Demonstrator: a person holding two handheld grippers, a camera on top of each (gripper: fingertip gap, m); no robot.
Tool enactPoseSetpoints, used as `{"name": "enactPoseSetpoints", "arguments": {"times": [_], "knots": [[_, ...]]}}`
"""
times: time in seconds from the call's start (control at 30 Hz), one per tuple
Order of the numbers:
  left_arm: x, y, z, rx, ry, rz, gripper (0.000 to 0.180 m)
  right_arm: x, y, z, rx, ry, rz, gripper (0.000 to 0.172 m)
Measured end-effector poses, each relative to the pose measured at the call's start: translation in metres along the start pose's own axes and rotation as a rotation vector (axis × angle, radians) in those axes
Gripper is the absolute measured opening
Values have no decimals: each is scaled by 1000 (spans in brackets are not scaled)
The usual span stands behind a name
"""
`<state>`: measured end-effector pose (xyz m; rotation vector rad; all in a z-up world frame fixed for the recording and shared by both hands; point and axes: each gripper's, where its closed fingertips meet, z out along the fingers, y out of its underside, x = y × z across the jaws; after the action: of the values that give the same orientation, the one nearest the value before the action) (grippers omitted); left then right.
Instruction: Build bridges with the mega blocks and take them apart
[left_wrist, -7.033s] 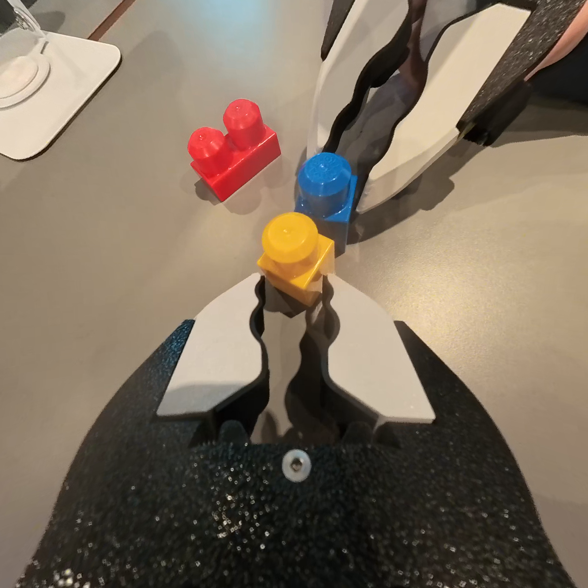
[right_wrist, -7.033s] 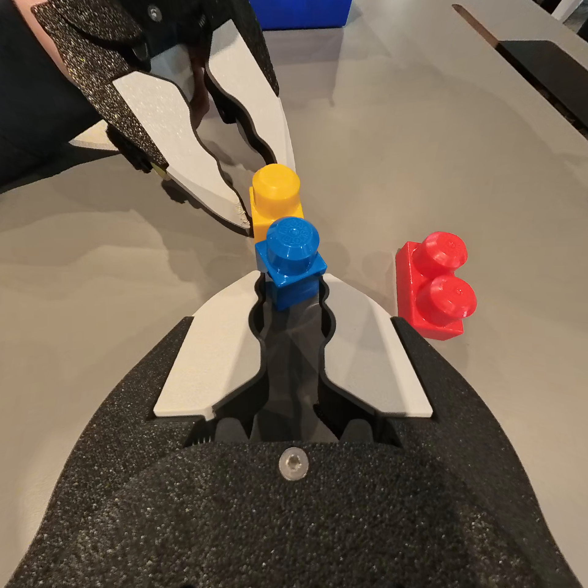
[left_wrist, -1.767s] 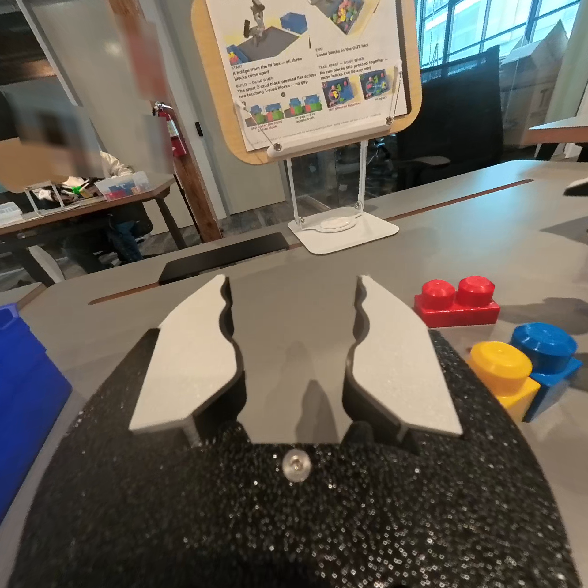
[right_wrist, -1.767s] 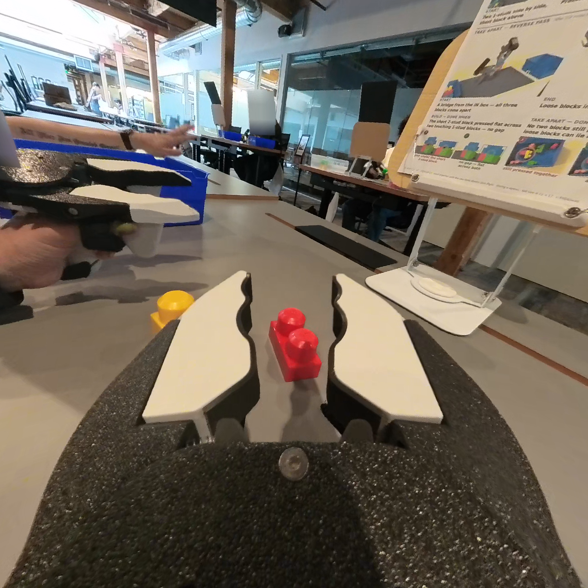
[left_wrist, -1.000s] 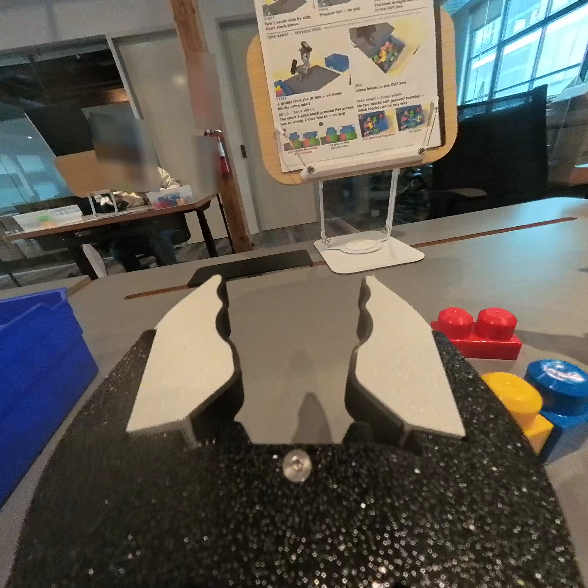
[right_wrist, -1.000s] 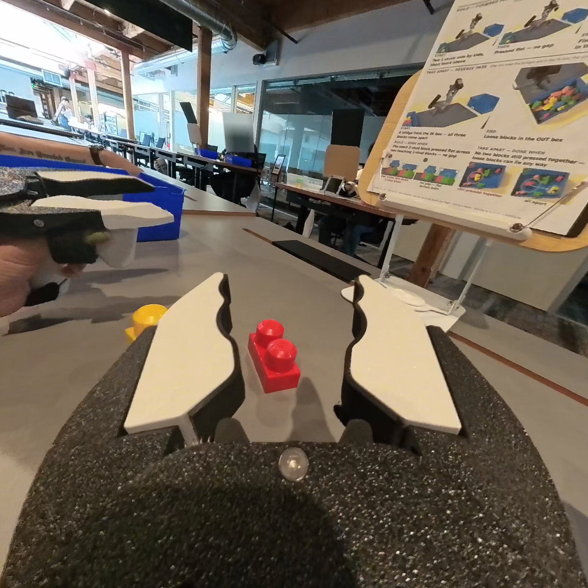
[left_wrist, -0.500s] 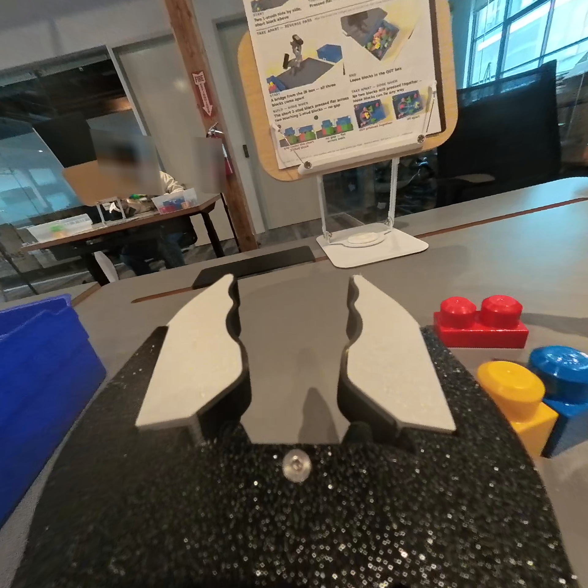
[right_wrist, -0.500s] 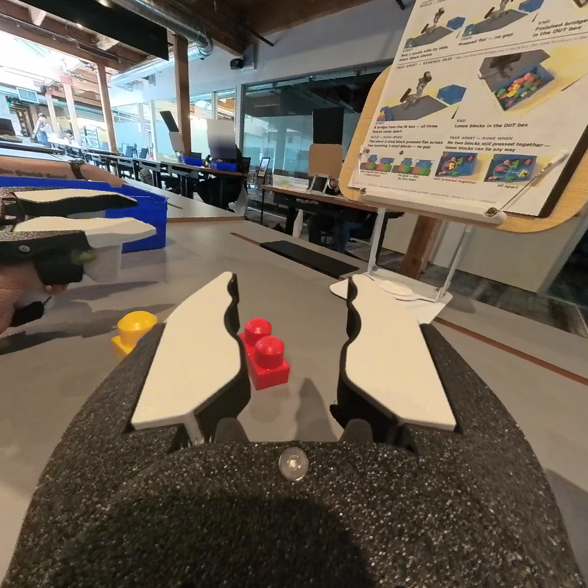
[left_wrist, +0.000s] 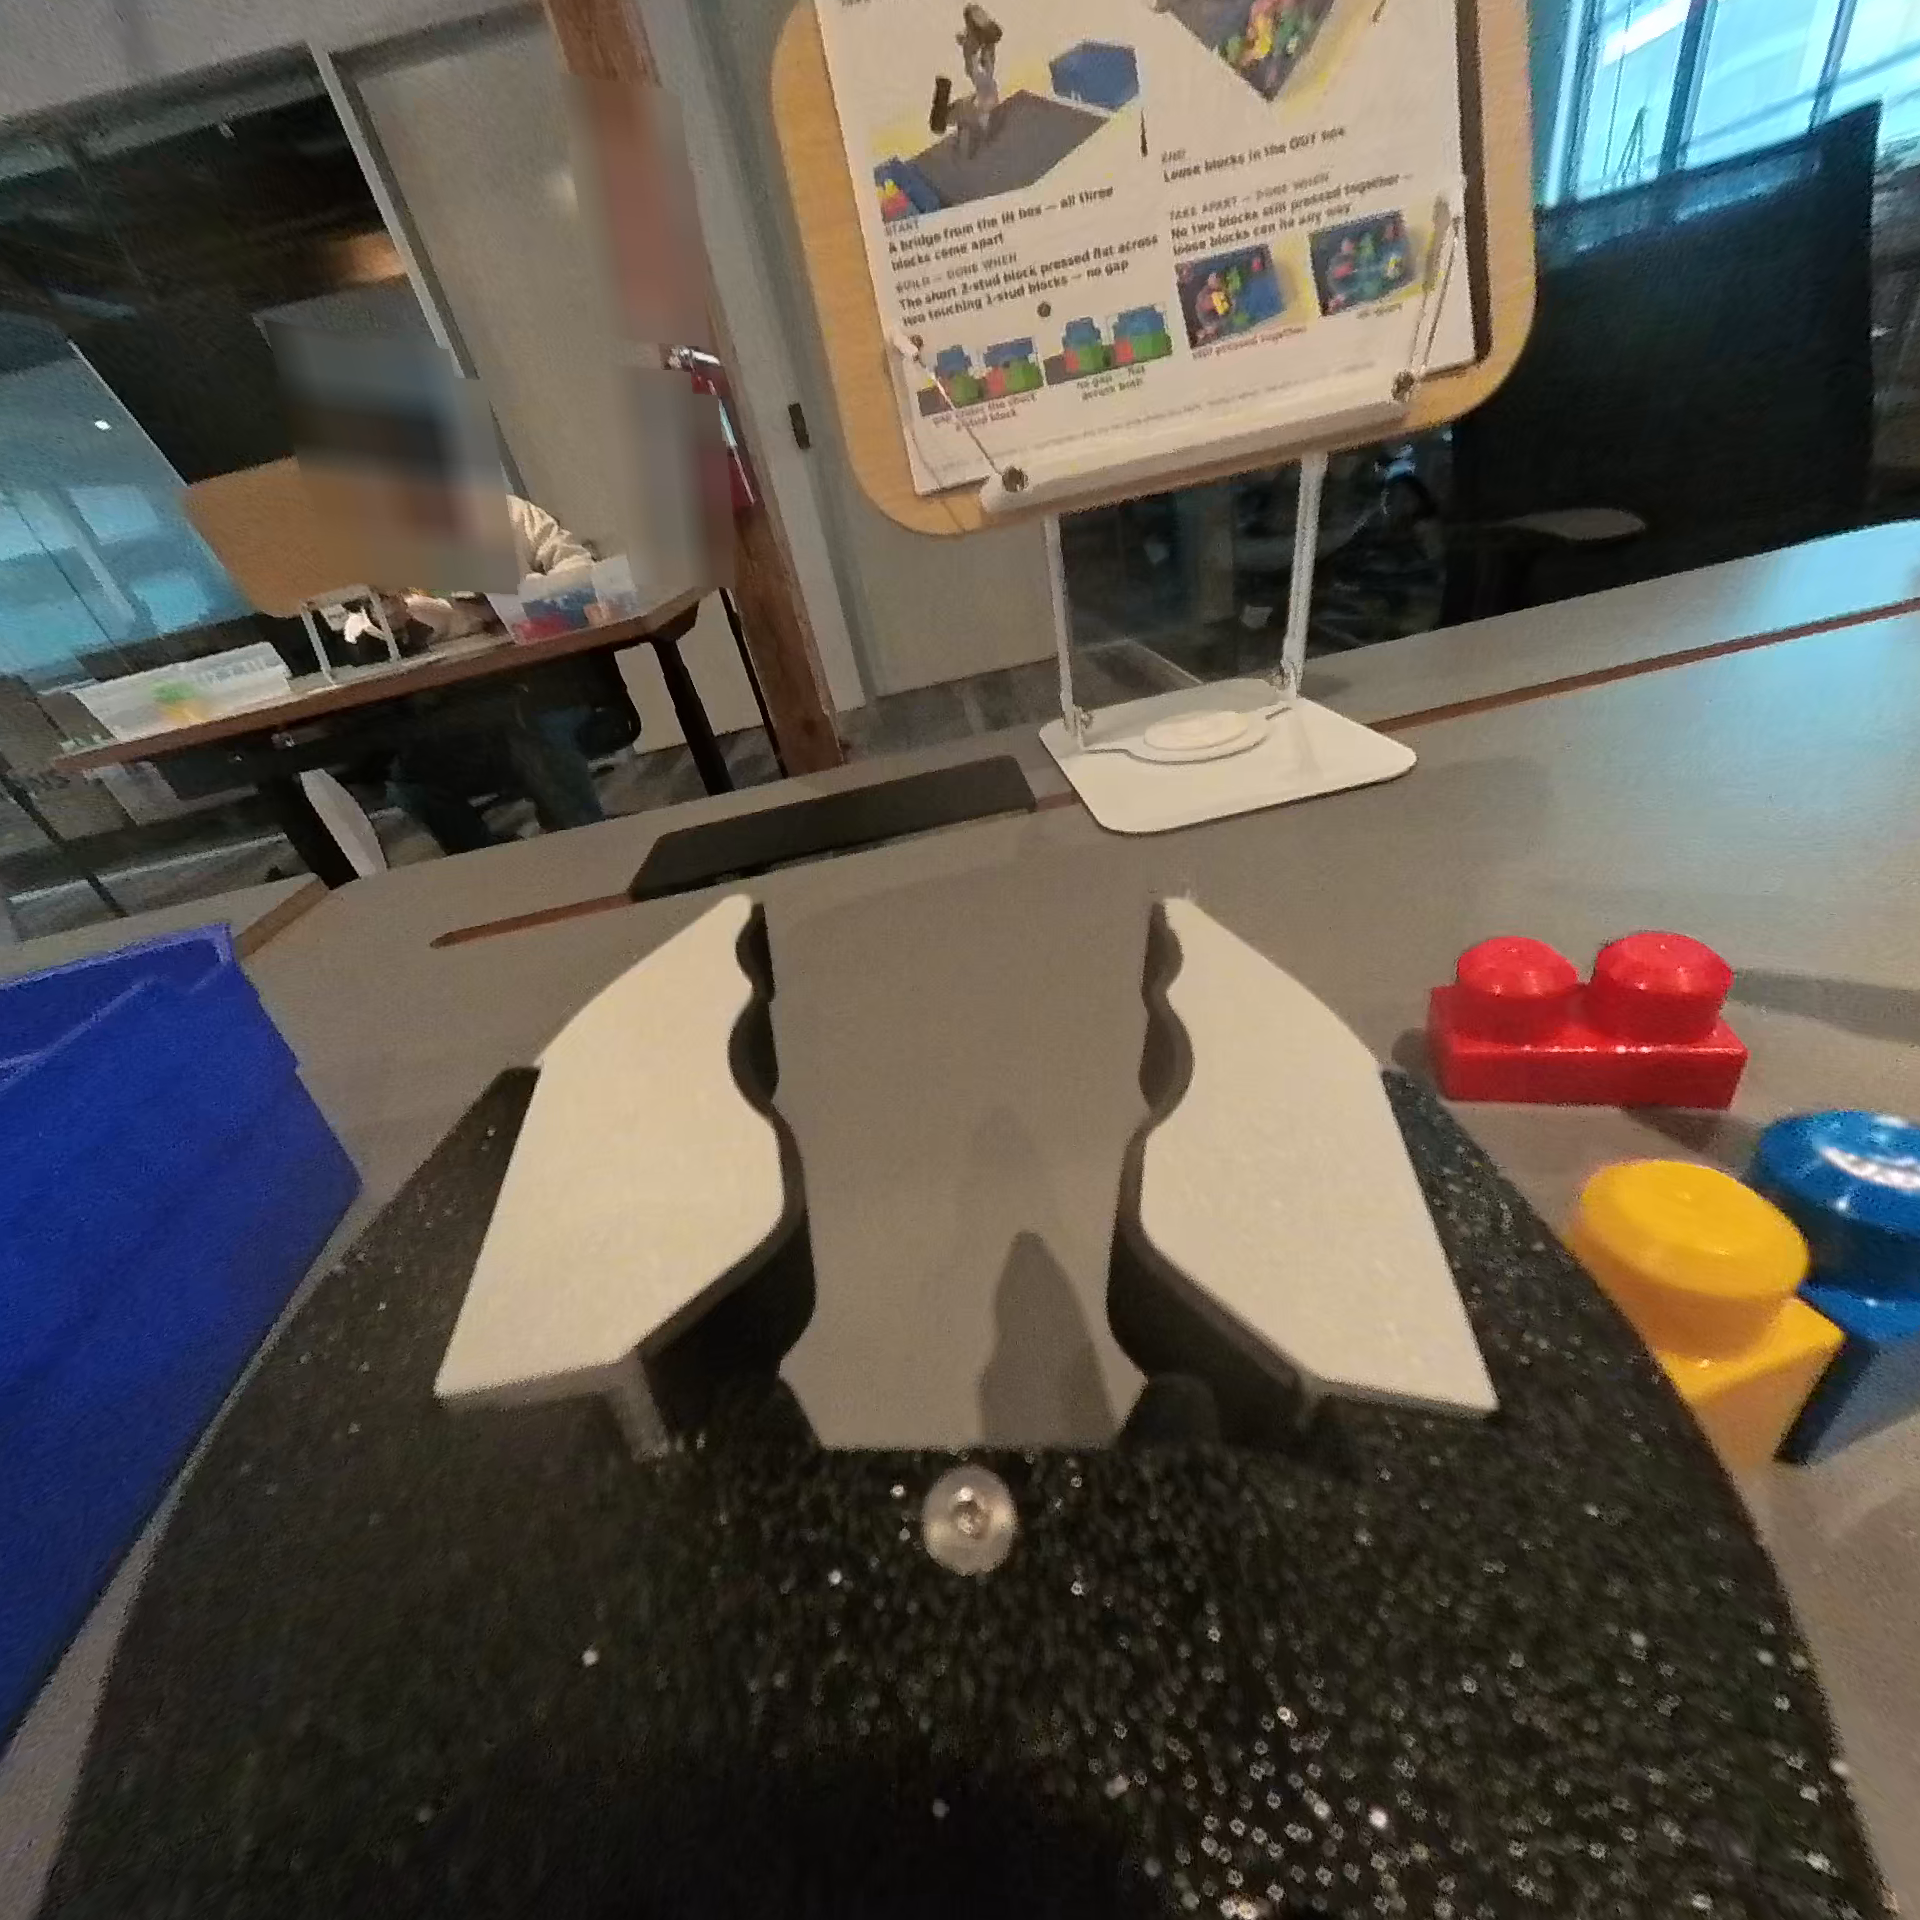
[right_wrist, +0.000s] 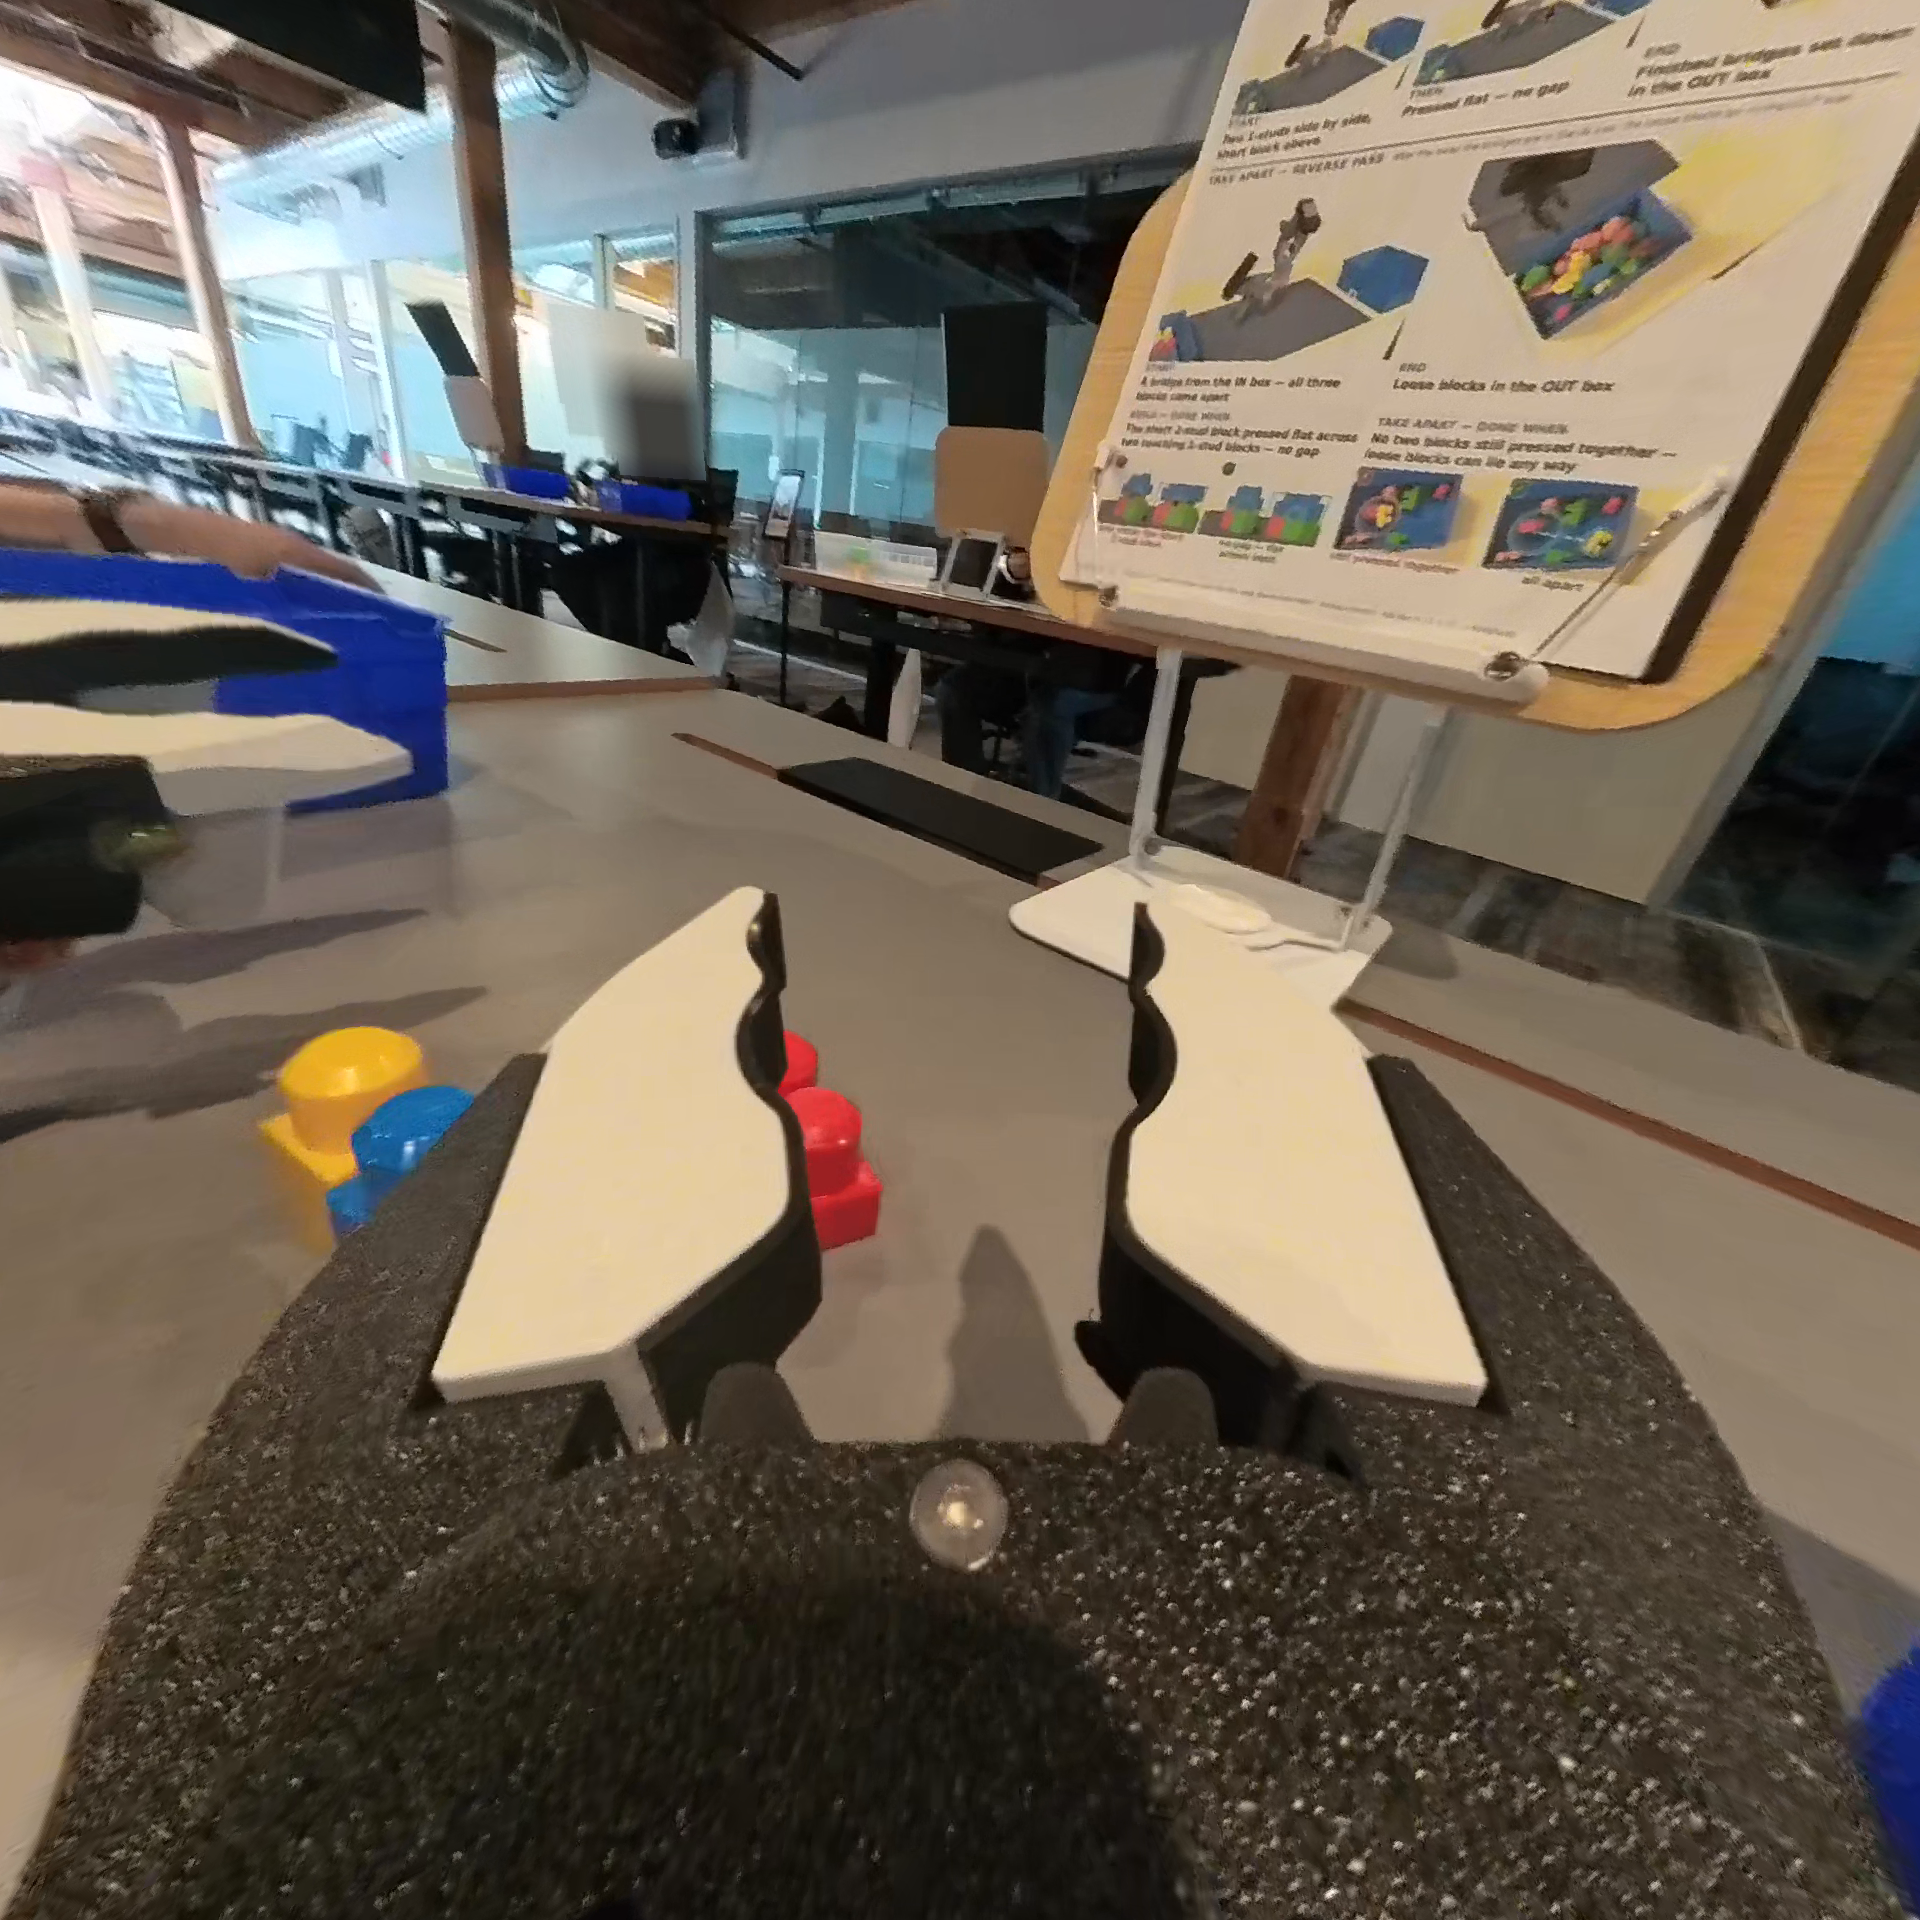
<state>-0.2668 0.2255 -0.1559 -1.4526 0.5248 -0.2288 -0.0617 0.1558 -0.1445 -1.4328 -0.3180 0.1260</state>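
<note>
A red two-stud block (left_wrist: 1584, 1029) lies on the grey table (left_wrist: 1558, 831) to the right of my left gripper (left_wrist: 951, 914). A yellow one-stud block (left_wrist: 1704, 1299) and a blue one-stud block (left_wrist: 1860, 1205) stand side by side, touching, nearer and to the right. My left gripper is open and empty above bare table. In the right wrist view my right gripper (right_wrist: 951, 914) is open and empty; the red block (right_wrist: 831, 1153) lies on the table below, partly behind its left finger (right_wrist: 644, 1143). The yellow block (right_wrist: 343, 1091) and blue block (right_wrist: 400, 1143) sit left of it.
A blue bin (left_wrist: 114, 1247) stands at the left in the left wrist view, also far left in the right wrist view (right_wrist: 343, 686). An instruction board on a white stand (left_wrist: 1226, 758) is at the table's back, beside a black strip (left_wrist: 831, 821). The left gripper (right_wrist: 156, 707) shows at the left edge.
Both grippers let go of the yellow and blue blocks and lifted away. Within the last second both jaws narrowed a little, and the right gripper shifted right, so the red block now sits behind its left finger.
</note>
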Motion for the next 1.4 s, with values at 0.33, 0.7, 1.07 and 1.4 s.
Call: {"name": "enactPoseSetpoints", "arguments": {"times": [0.33, 0.7, 1.07, 1.4], "knots": [[-6, 26, 1, -240, 8, -47, 72, -4, -17, 5, -121, 59, -44, 62], [-6, 45, 4, -354, -1, -55, 73, -9, 5, 12, -249, 92, -141, 60], [0, 53, 4, -414, 47, -26, 74, -13, 18, 8, -402, 20, -142, 56], [10, 57, 10, -474, 93, -94, 74, -67, -7, 12, -465, -226, -164, 47]]}}
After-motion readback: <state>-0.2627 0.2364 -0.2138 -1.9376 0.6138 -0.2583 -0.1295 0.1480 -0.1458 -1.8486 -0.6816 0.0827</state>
